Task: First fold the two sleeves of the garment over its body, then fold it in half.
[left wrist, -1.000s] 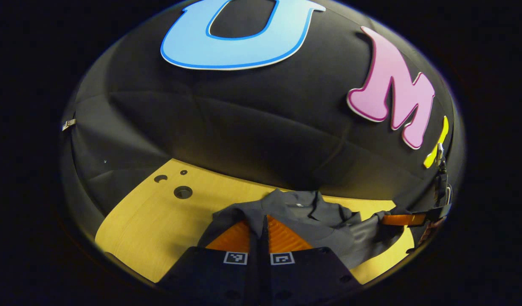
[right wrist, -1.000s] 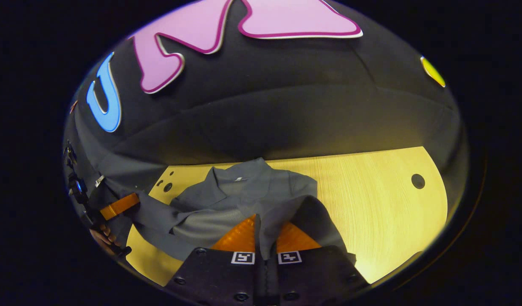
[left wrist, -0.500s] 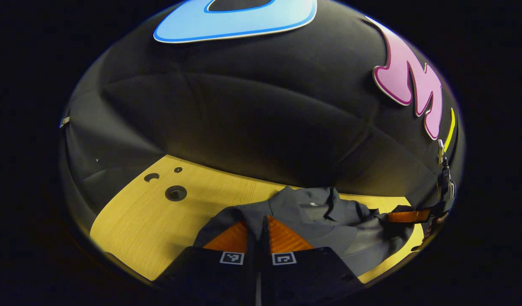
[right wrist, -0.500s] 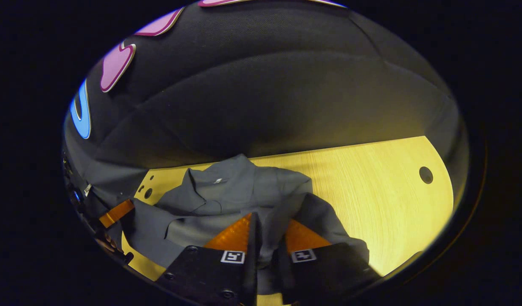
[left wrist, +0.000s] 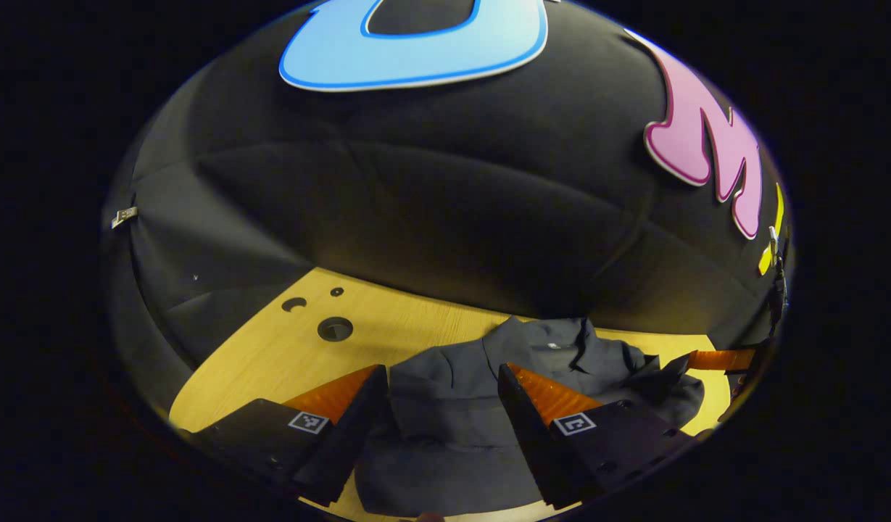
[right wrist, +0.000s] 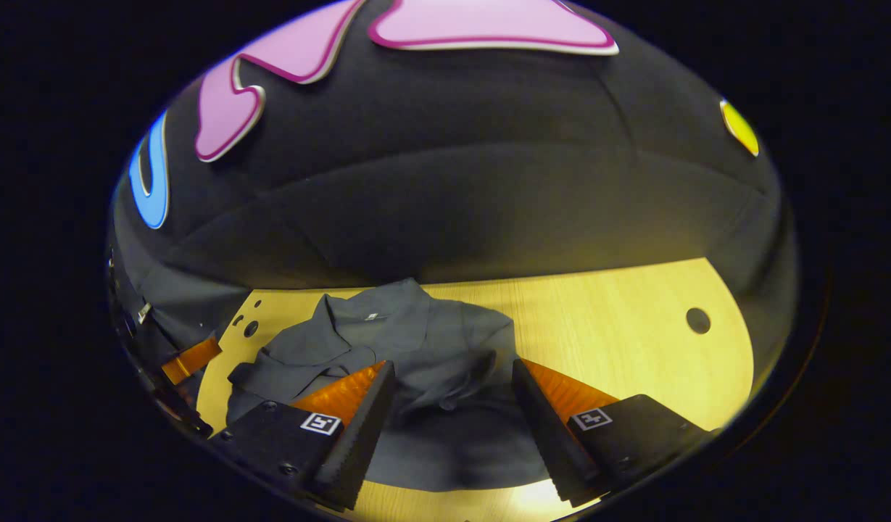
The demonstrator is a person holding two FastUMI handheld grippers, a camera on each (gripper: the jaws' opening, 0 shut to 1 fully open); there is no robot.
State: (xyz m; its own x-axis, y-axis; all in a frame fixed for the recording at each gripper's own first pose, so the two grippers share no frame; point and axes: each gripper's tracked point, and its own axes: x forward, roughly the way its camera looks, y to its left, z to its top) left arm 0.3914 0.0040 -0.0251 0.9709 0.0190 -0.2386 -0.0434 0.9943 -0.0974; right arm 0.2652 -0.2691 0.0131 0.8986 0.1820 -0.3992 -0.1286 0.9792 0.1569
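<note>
Your desk (left wrist: 271, 355) carries the grey garment (left wrist: 474, 406), which lies crumpled toward its left half in the right gripper view, collar at the far side, hem nearest you. Three round holes (left wrist: 334, 329) sit in the desk's far left corner. Your left claw (left wrist: 443, 384) is spread wide and released, with the garment's cloth lying between and beneath its fingers. Your right claw (right wrist: 452, 377) is likewise wide open over the garment's near part, gripping nothing
</note>
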